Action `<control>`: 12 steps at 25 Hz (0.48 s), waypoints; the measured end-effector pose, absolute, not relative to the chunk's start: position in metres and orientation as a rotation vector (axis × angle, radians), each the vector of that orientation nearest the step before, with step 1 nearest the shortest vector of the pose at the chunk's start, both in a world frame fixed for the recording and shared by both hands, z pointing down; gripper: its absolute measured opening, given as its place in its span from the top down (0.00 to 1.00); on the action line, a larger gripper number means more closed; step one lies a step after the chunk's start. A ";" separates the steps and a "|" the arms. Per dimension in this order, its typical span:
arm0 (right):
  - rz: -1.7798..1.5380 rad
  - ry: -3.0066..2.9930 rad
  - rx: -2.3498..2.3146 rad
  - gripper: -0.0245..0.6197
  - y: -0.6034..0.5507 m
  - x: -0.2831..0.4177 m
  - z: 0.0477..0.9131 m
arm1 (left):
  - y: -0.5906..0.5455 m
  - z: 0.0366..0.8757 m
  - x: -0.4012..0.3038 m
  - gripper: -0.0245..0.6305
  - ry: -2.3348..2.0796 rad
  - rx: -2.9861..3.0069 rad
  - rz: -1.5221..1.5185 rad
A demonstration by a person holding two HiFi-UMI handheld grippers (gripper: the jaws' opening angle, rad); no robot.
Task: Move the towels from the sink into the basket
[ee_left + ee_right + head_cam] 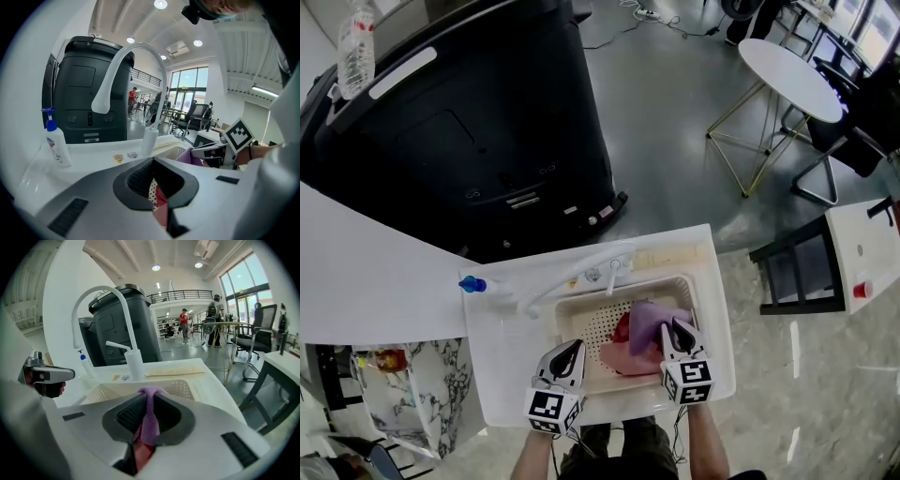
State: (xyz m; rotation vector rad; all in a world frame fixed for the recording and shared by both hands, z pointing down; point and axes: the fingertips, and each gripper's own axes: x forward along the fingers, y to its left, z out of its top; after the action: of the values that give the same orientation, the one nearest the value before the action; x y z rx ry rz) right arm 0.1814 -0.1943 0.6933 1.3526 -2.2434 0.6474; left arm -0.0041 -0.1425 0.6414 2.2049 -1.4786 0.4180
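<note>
A cream perforated basket (pixel 581 306) sits in the white sink unit (pixel 502 375). Inside it lie a purple towel (pixel 645 323), a red towel (pixel 622 328) and a pink towel (pixel 623 361). My right gripper (pixel 677 328) hangs over the basket's right side, shut on the purple towel (pixel 150 418), which stands pinched between its pads above the basket (pixel 108 390). My left gripper (pixel 570 349) is at the basket's front left rim, jaws close together with nothing pinched. Through the slit of the left gripper (pixel 157 197) the dotted basket floor and the red towel (pixel 161 206) show.
A white curved faucet (pixel 572 281) arches over the back of the sink, with a blue-topped soap bottle (pixel 472 284) to its left. A big black machine (pixel 469 122) stands behind. A round white table (pixel 792 75) and a dark chair (pixel 797 272) are at the right.
</note>
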 end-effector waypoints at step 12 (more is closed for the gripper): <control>0.647 -2.303 1.449 0.57 -0.200 0.184 0.670 | -0.140 0.632 -0.004 0.96 -1.478 2.229 0.414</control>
State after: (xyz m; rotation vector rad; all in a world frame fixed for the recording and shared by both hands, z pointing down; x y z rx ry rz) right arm 0.1844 -0.2000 0.6700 1.4487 -2.3026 0.6474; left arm -0.0036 -0.1404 0.6315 2.2293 -1.4777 0.4142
